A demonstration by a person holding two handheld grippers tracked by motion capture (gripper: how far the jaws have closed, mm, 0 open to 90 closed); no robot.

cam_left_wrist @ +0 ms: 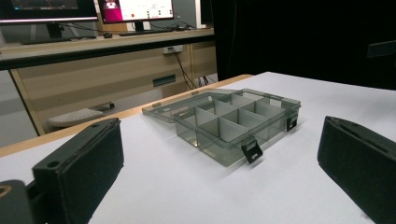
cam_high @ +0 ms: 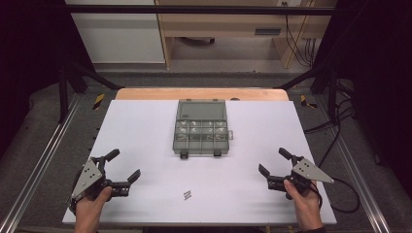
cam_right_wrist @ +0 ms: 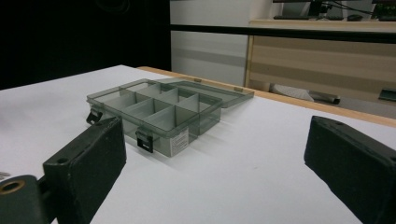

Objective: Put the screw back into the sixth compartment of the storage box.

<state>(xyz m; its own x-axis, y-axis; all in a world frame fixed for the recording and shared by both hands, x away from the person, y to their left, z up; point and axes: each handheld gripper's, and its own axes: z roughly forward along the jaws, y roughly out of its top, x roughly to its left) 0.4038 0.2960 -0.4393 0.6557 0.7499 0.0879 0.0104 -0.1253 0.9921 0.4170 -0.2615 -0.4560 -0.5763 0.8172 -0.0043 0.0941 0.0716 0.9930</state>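
A smoky clear compartment box [cam_high: 201, 128] lies open in the middle of the white table [cam_high: 145, 126], its lid folded flat toward the far side. The box [cam_left_wrist: 233, 123] has several divided cells and two black latches on its near wall; the same box [cam_right_wrist: 156, 109] appears in the right gripper view. A few small dark screws [cam_high: 187, 195] lie near the front edge. My left gripper [cam_high: 124, 165] rests at the front left, open and holding nothing. At the front right my right gripper [cam_high: 274, 161] stands open too, nothing between its black pads.
The white board sits on a wooden tabletop [cam_high: 201, 93] whose far edge shows behind it. Metal rails [cam_high: 43, 160] run along both sides. Cables [cam_high: 335, 121] trail at the right. A wooden desk [cam_left_wrist: 107, 70] with monitors stands beyond.
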